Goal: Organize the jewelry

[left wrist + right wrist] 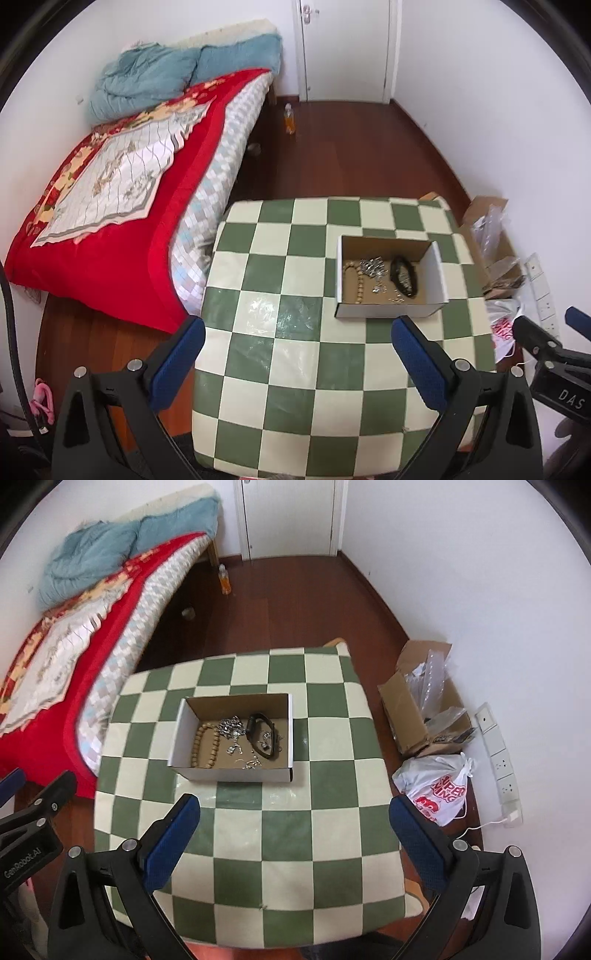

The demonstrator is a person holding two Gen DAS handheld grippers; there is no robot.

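A small cardboard box (236, 734) is seen at the centre of the checkered table (258, 849), holding a wooden bead bracelet (203, 746), silver chains (232, 731) and a black band (264, 738). Both the left gripper (299, 354) and the right gripper (295, 830) are held wide apart and empty at the lower frame edge, well short of the box.

Small silver pieces (236, 734) in the cardboard box (192, 773) too tangled and tiny to tell chain from pendant or to count; near box wall hiding the floor strip just behind it. Right gripper (546, 332) cut off by the left view's edge, its jaws unreadable there; left gripper (33, 786) likewise clipped in the right view. Plastic bag (439, 794) lettering only partly legible.
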